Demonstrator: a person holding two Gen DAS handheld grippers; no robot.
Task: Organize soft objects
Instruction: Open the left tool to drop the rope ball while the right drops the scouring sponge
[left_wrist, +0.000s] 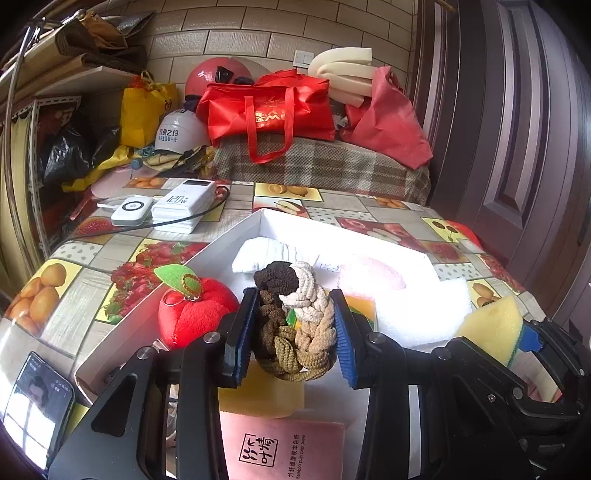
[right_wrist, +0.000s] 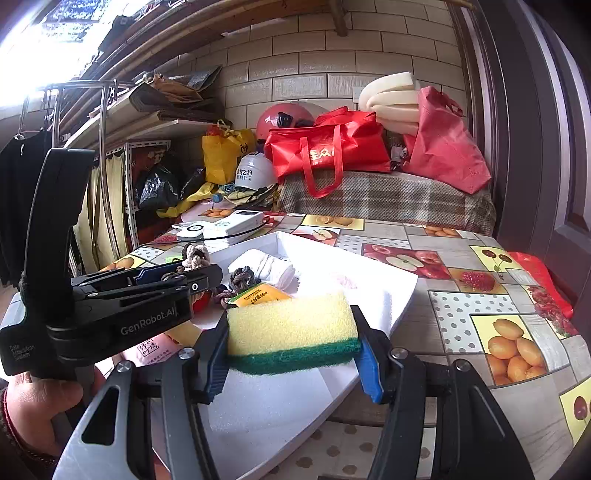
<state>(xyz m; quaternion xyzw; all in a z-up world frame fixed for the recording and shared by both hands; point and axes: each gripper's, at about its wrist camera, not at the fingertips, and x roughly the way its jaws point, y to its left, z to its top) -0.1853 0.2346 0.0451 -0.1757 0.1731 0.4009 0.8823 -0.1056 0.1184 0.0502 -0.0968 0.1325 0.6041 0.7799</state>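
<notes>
Phone (left_wrist: 37, 402) at 8 o'clock: cut by frame edge, screen too blurred to read. Pink paper pack (left_wrist: 284, 448) at 6: bottom cut off. Red plush apple (left_wrist: 192, 314): right side hidden behind left gripper (left_wrist: 295, 334).

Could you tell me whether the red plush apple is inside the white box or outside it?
Inside: the red plush apple sits within the white box's left wall.

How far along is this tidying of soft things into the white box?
Partly done. A white cloth and a pink pad already lie in the white box. In hand: the left tool grips a bundle of hair ties, and the right tool grips a sponge, both over the box. The plush apple sits at the box's near edge; whether it is inside is unclear.
</notes>
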